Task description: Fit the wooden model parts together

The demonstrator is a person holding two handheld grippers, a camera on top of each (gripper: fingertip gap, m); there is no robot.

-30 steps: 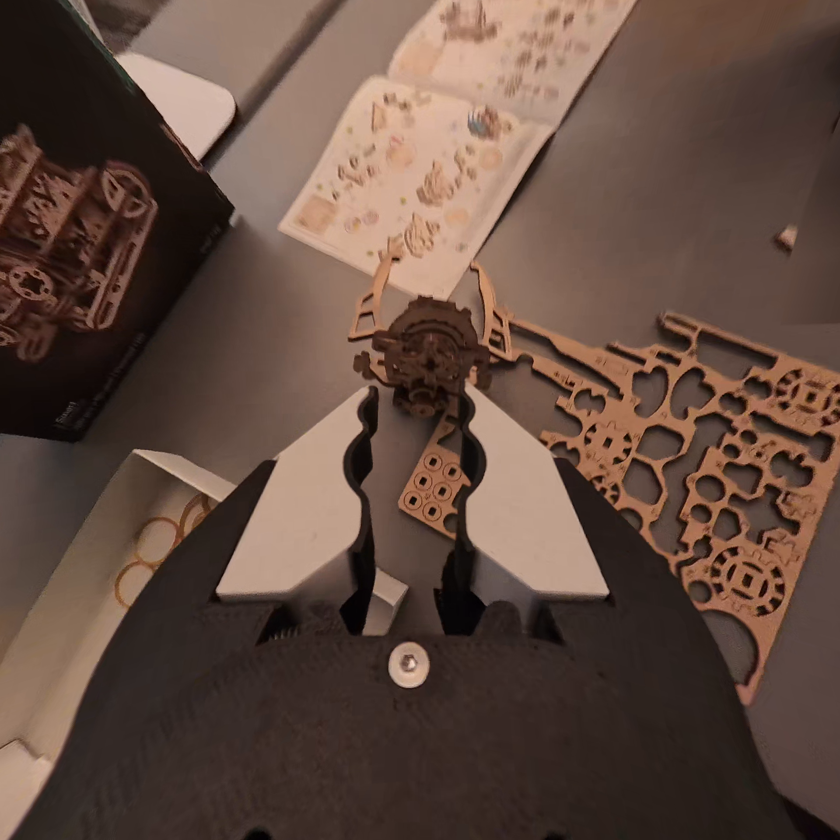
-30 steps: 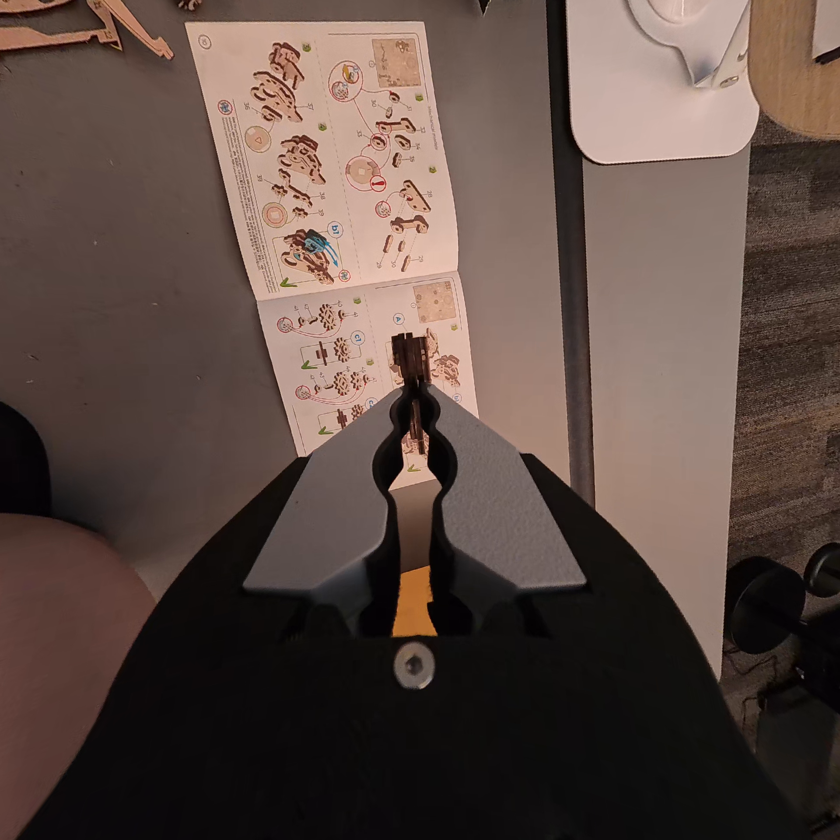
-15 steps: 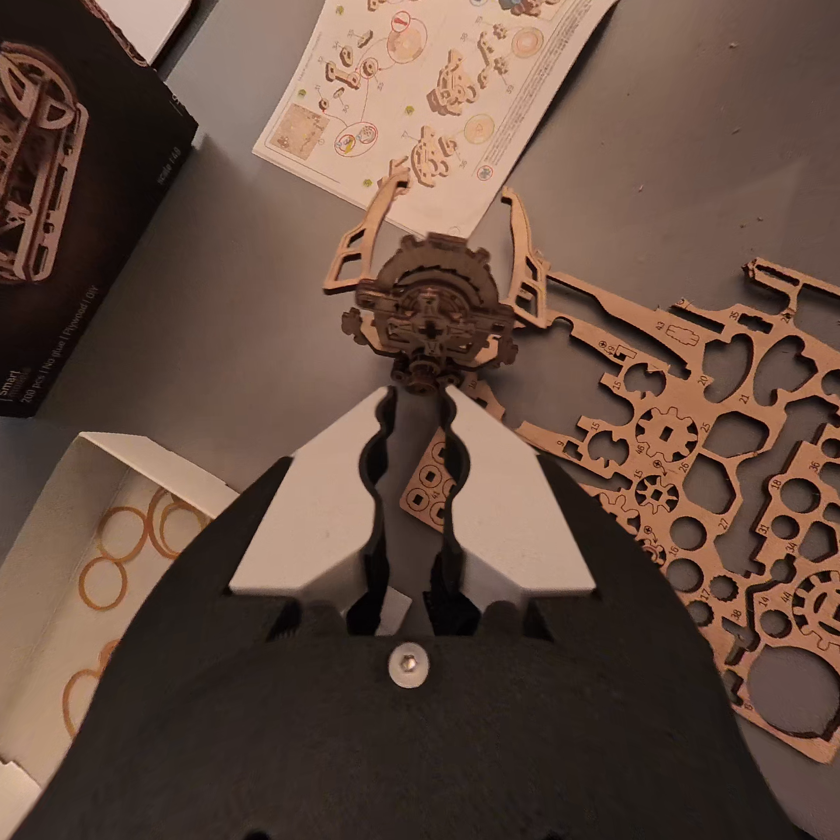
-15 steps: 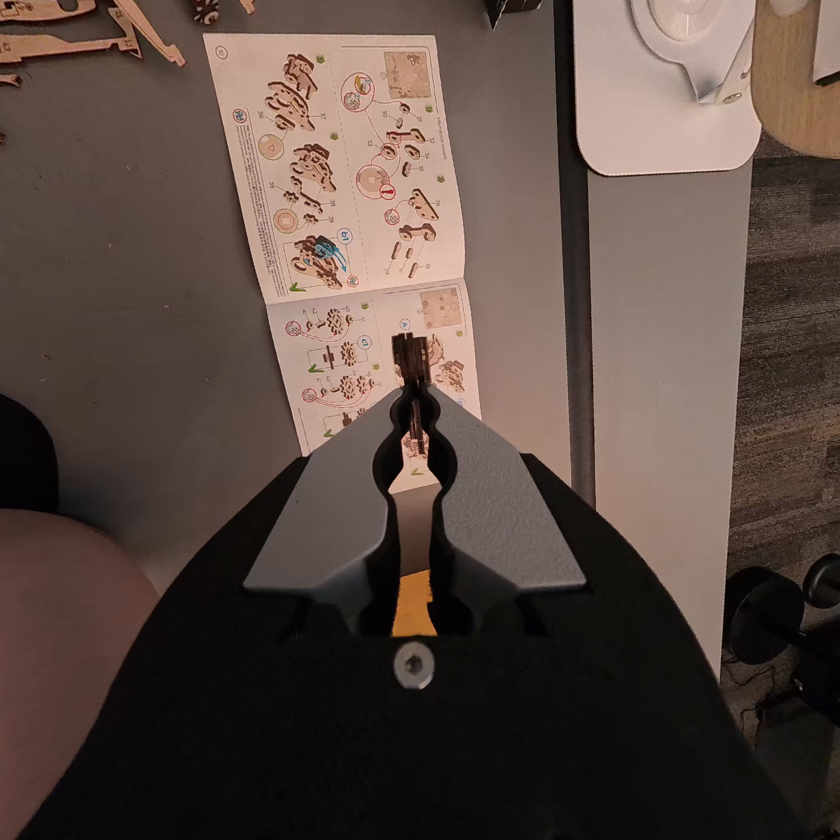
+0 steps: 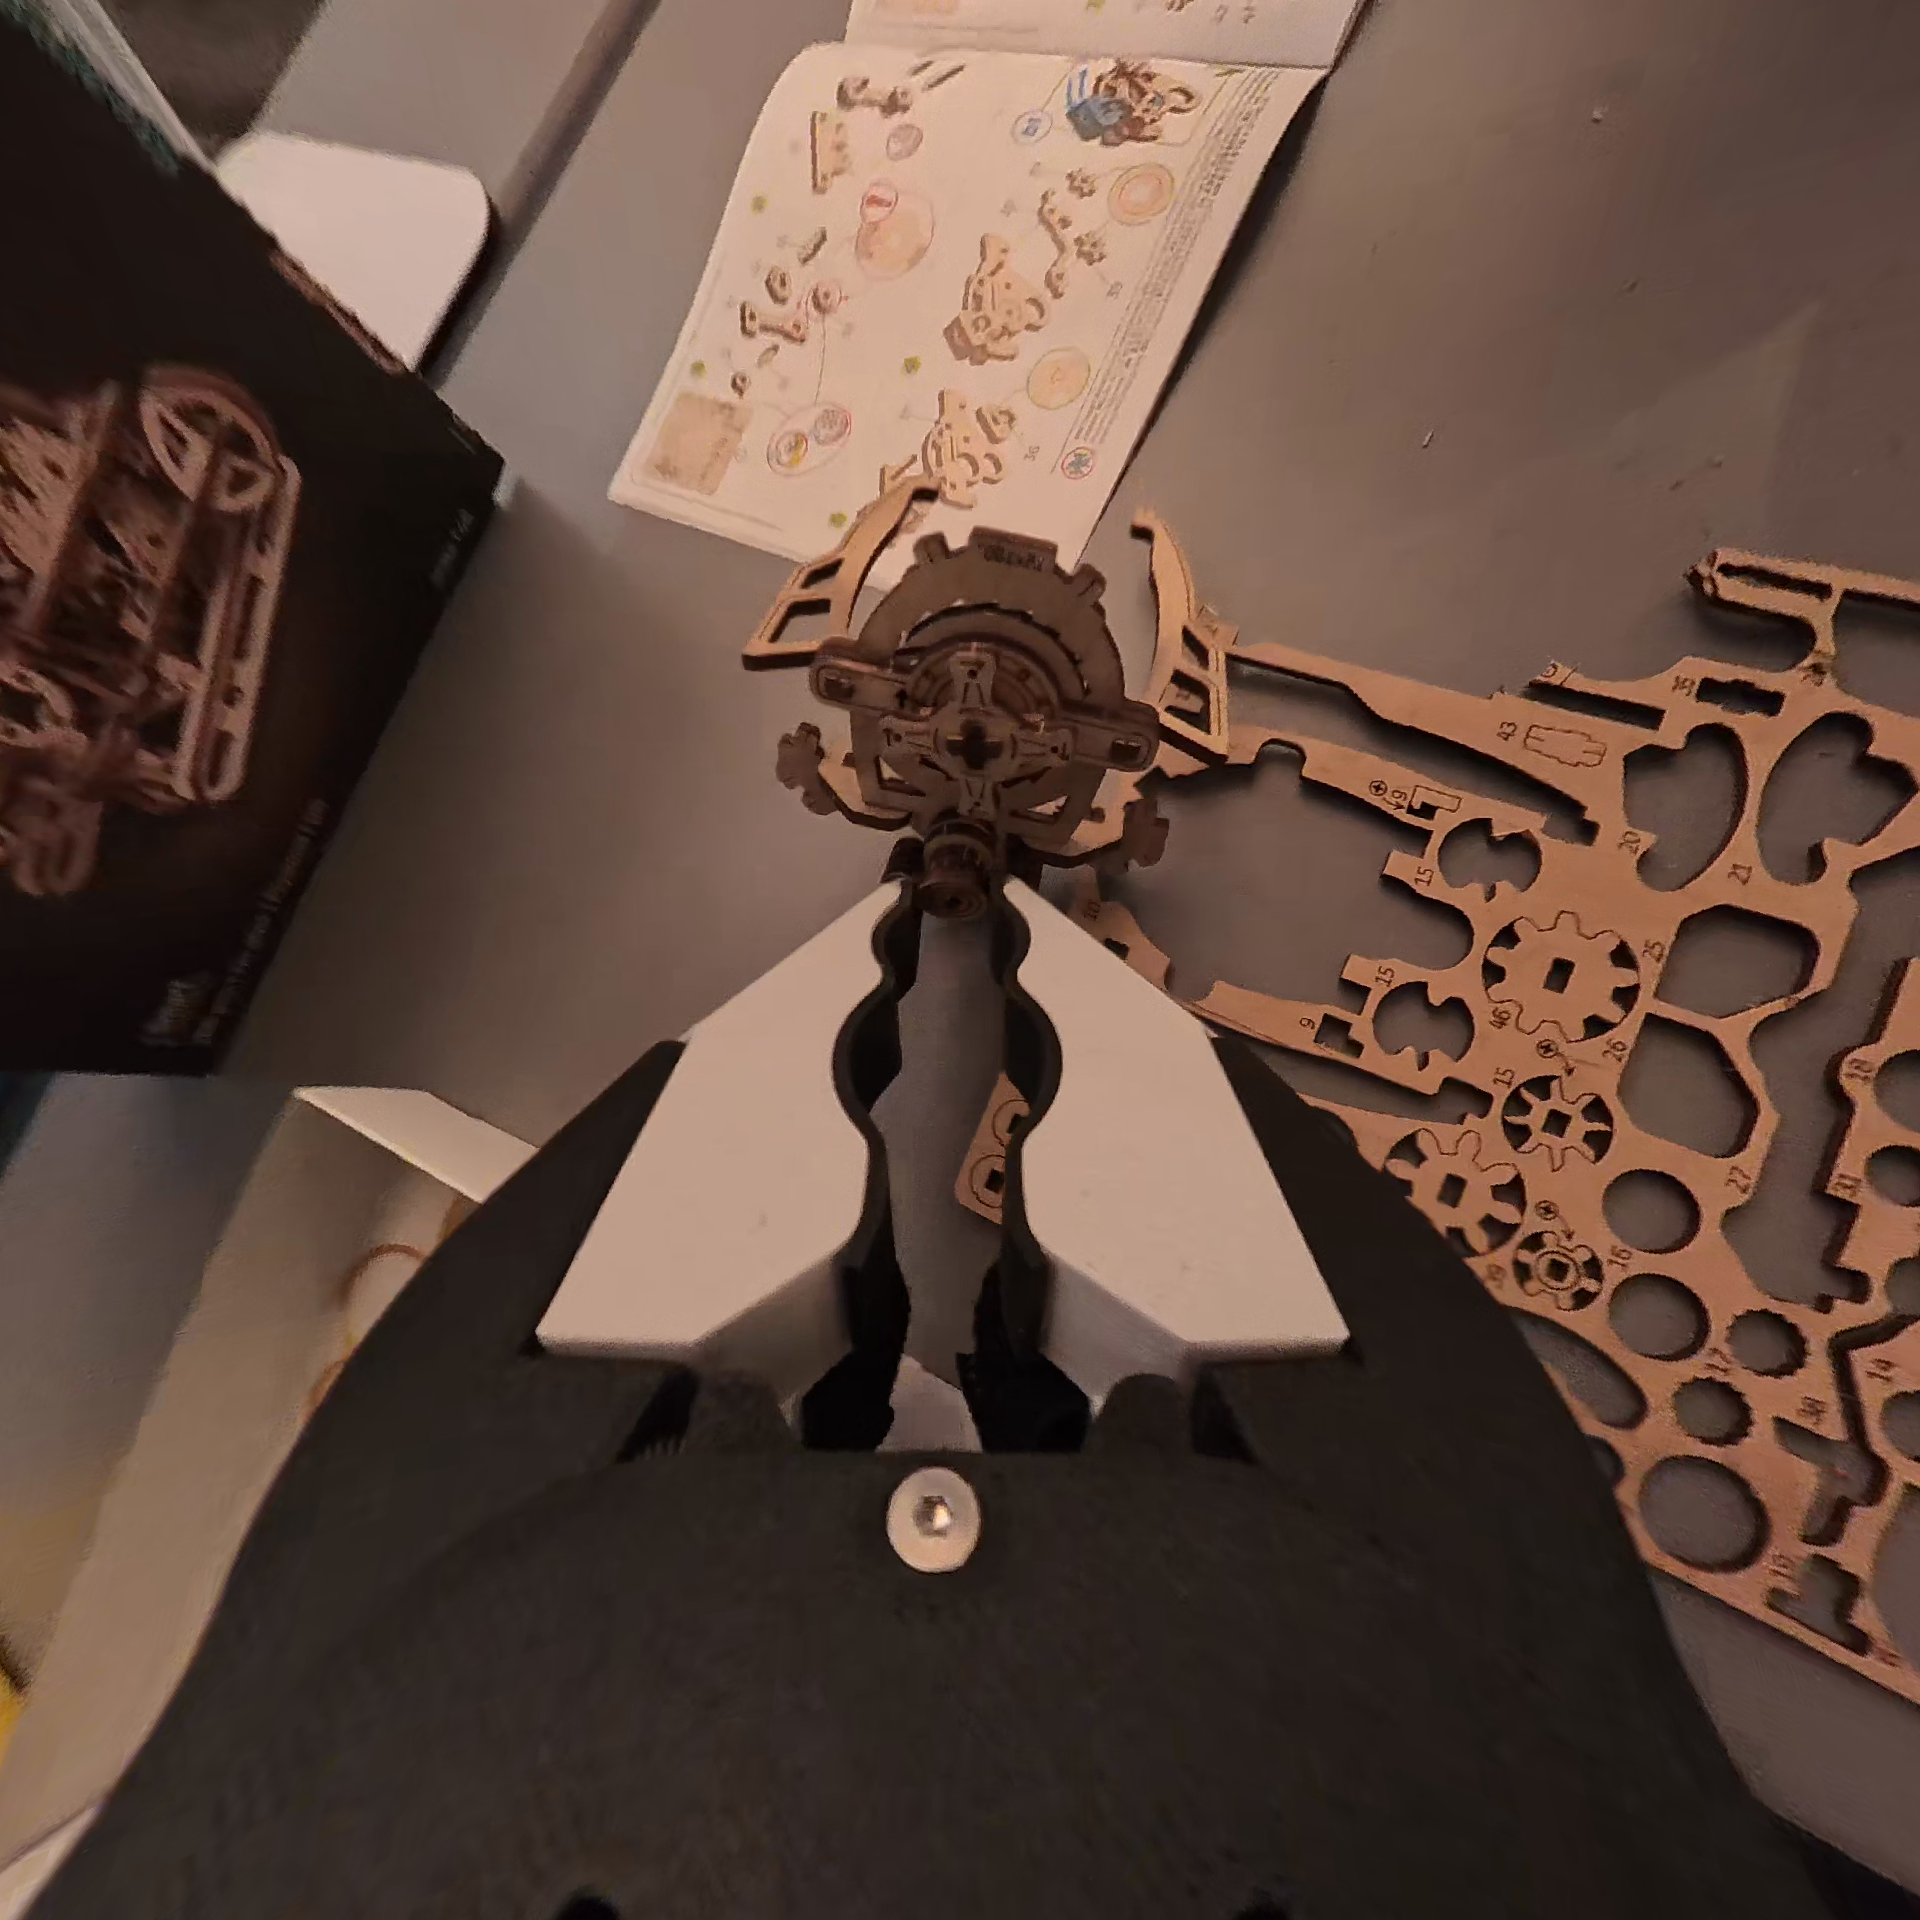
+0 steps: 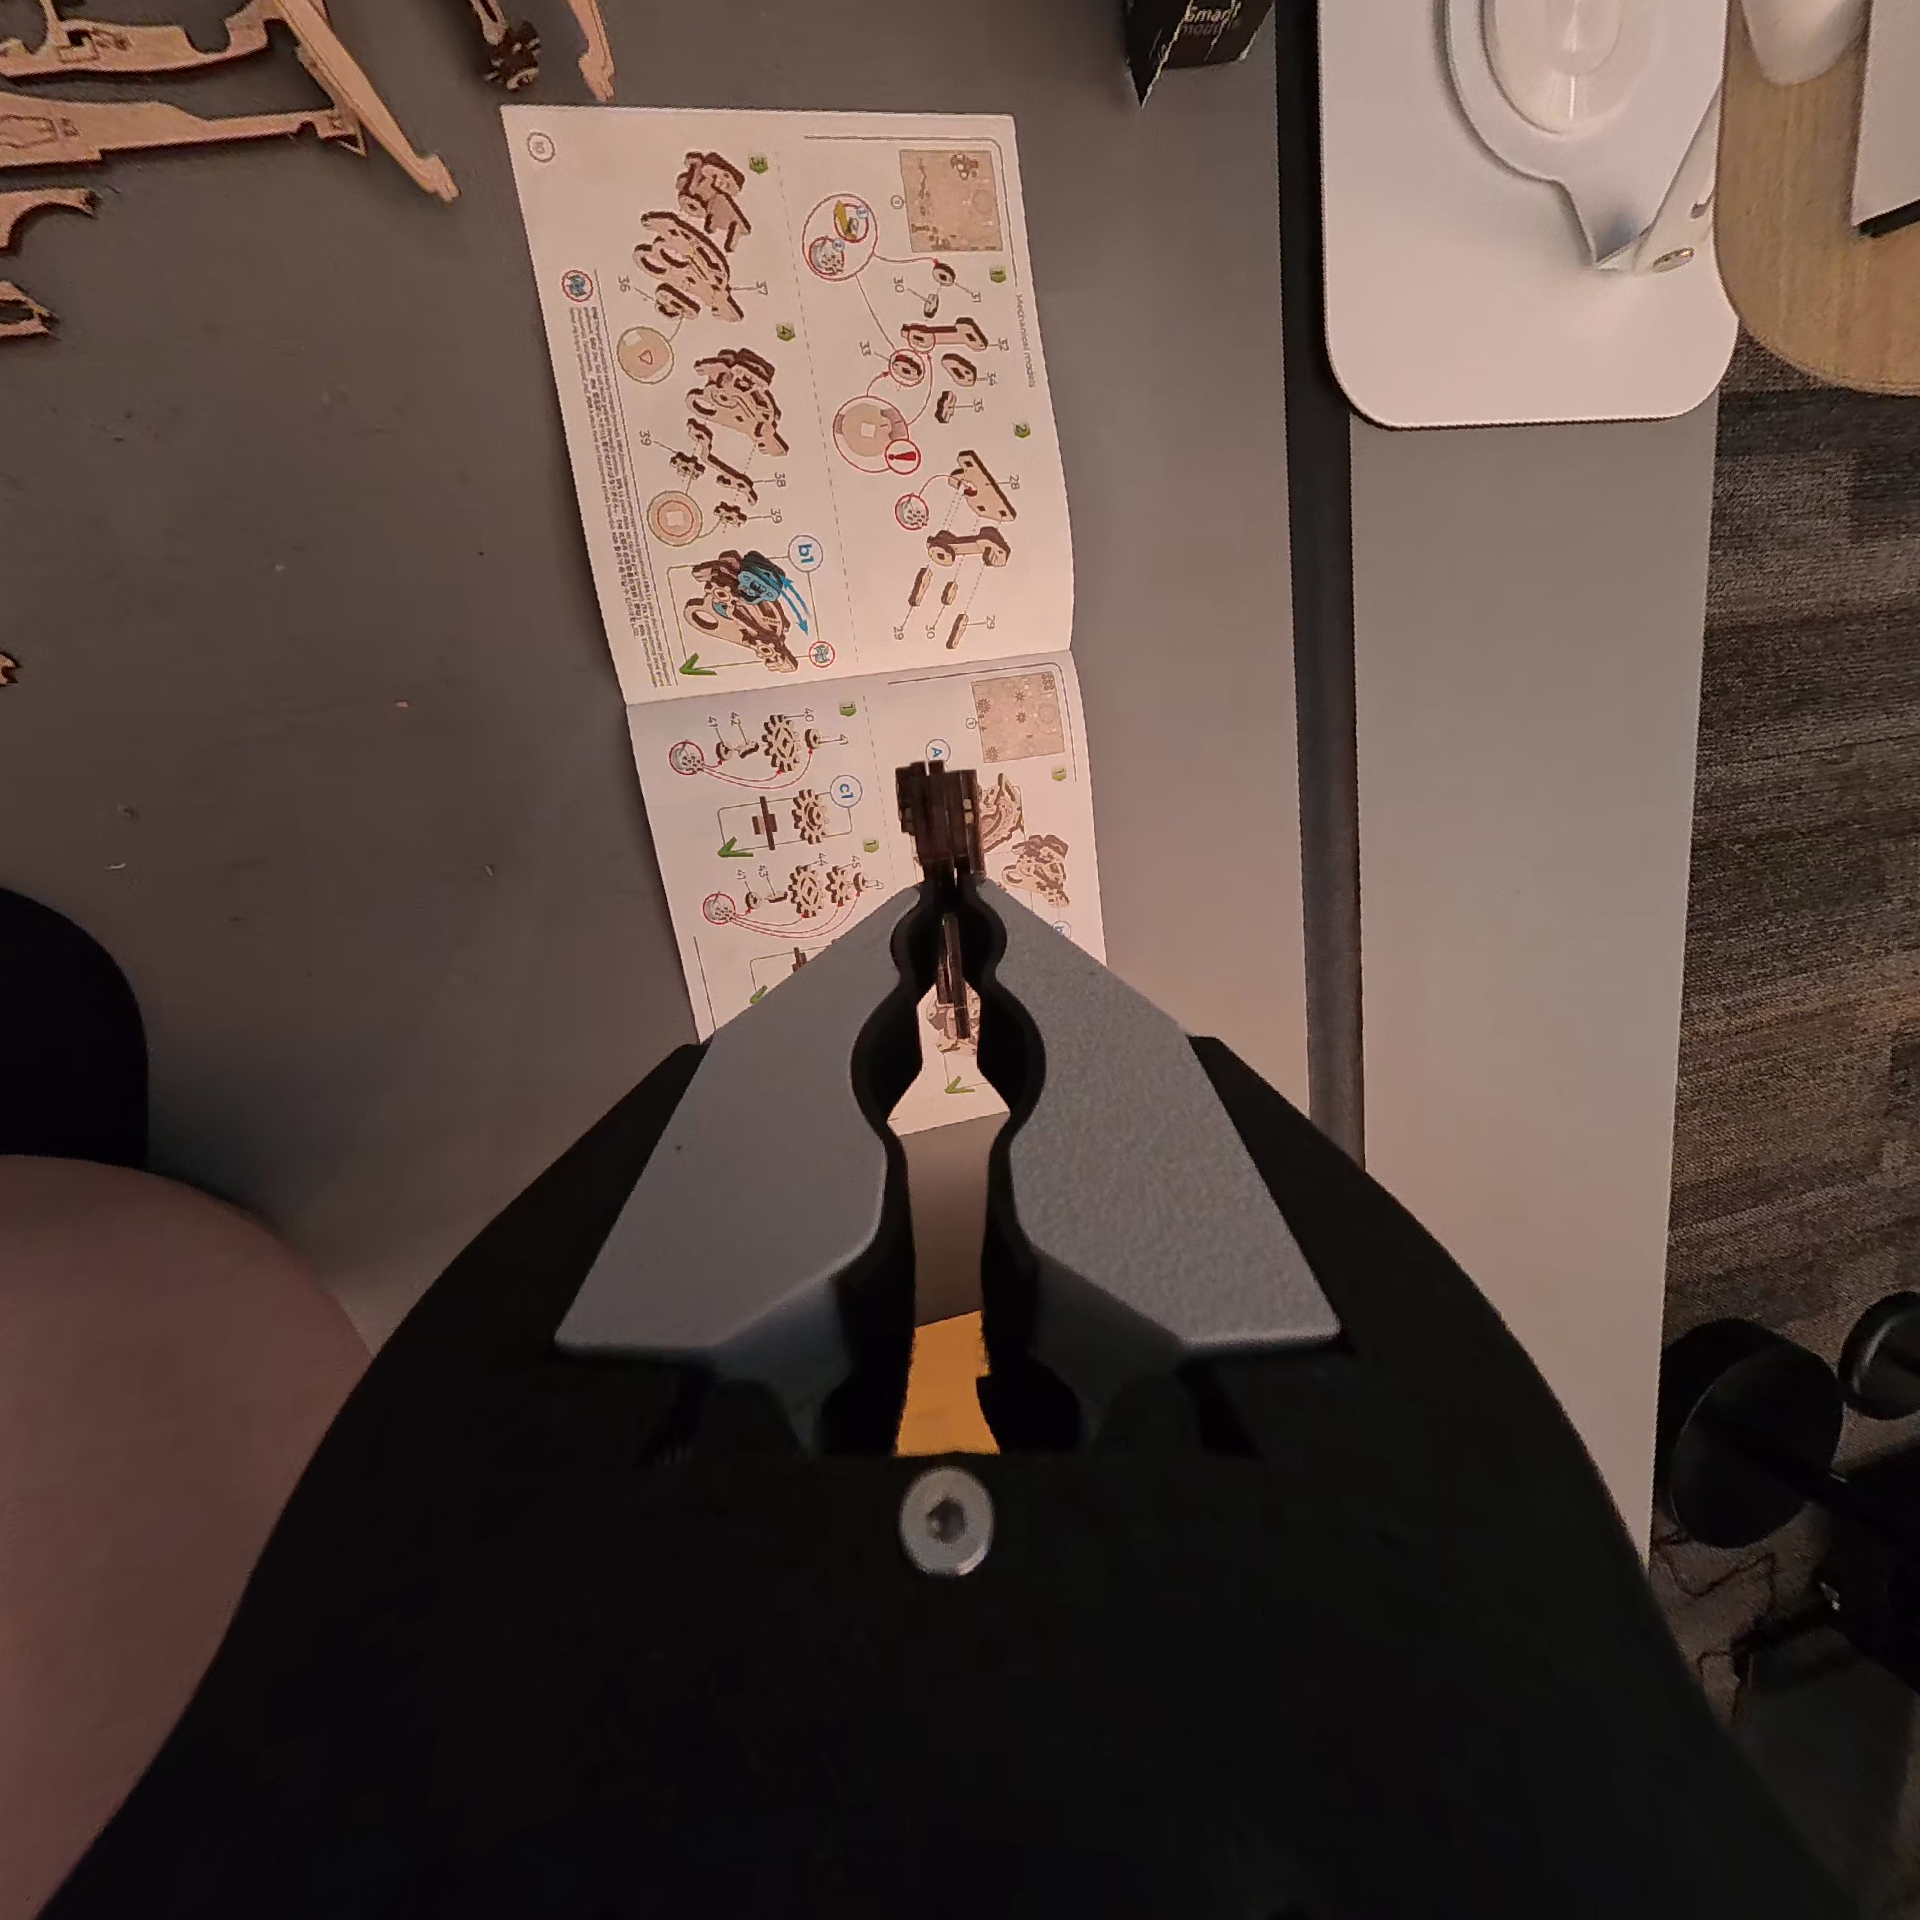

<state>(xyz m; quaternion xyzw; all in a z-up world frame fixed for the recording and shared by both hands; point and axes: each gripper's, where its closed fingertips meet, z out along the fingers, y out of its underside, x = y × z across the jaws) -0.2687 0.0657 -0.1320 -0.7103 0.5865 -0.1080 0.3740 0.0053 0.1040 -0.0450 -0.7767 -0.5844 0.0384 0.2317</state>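
L claw [image 5: 954, 896] has the gear assy [image 5: 971, 717] pinched by its small hub at the tips, jaws only part closed, assy sticking out fwd. R claw [image 6: 940, 883] nearly closed on a thin dark part [image 6: 938, 808], edge-on, also fwd of tips. Parts sheet [image 5: 1558, 1039] below-right of L, manual [image 6: 800, 416] under R. Risk imo: hub grip is tiny, so push force on mating could rotate the assy or pop it out; thin part could skew.

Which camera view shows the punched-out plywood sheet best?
The left wrist view. There the plywood sheet spreads across the right side of the grey table, with its gear shapes and empty cut-outs easy to see. The right wrist view shows only thin pieces of such wooden frame at its top left corner.
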